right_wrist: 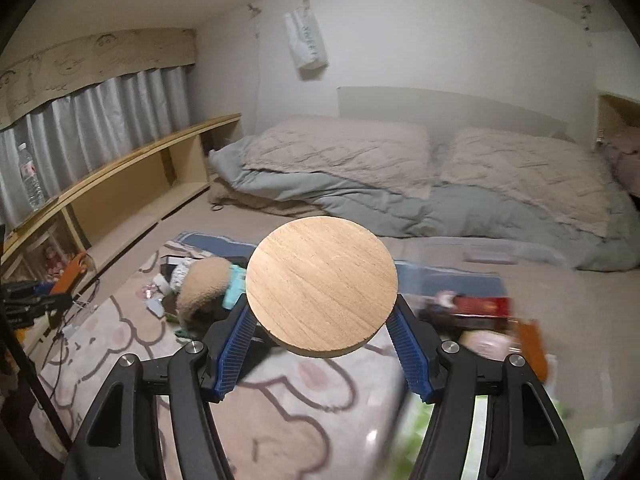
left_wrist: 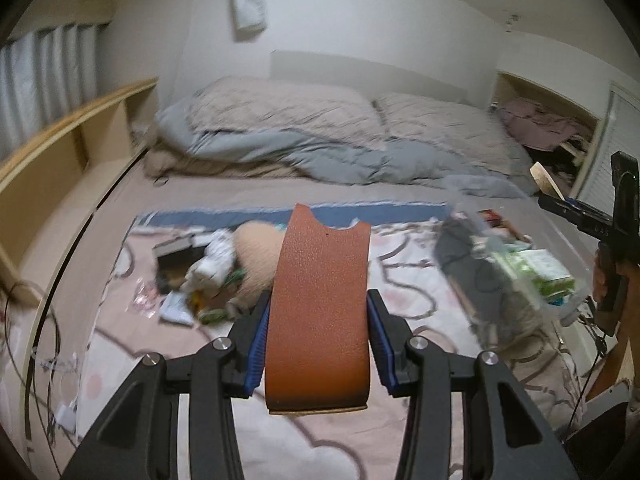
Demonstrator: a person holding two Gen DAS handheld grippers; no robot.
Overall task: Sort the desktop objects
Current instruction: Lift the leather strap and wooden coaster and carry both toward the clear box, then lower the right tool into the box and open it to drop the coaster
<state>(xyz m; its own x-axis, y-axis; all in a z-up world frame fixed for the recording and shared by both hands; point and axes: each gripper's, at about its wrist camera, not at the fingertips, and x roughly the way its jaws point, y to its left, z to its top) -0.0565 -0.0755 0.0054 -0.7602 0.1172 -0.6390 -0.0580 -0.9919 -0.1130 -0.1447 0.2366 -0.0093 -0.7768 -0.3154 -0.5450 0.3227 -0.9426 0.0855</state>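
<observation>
Up close, the left gripper [left_wrist: 318,344] is clamping a flat orange-brown leather sleeve with a notched top edge [left_wrist: 320,304], its jaws pressing both long edges and holding it raised above the pink cartoon-print blanket [left_wrist: 404,288]. The right gripper [right_wrist: 320,344] is gripping a round light wooden disc [right_wrist: 322,286], jaws closed on its lower rim, disc tilted up toward the lens. Beyond the left jaws, a tan fuzzy rounded plush item [left_wrist: 256,256] is lying among a blurred pile of small packets and papers [left_wrist: 200,280]. To the right, a clear plastic bin holding dark and green things [left_wrist: 512,268] is sitting on the blanket. Further back, grey quilted bedding [right_wrist: 400,176] is bunching against the wall; a long wooden shelf [right_wrist: 132,176] is running along the left.
</observation>
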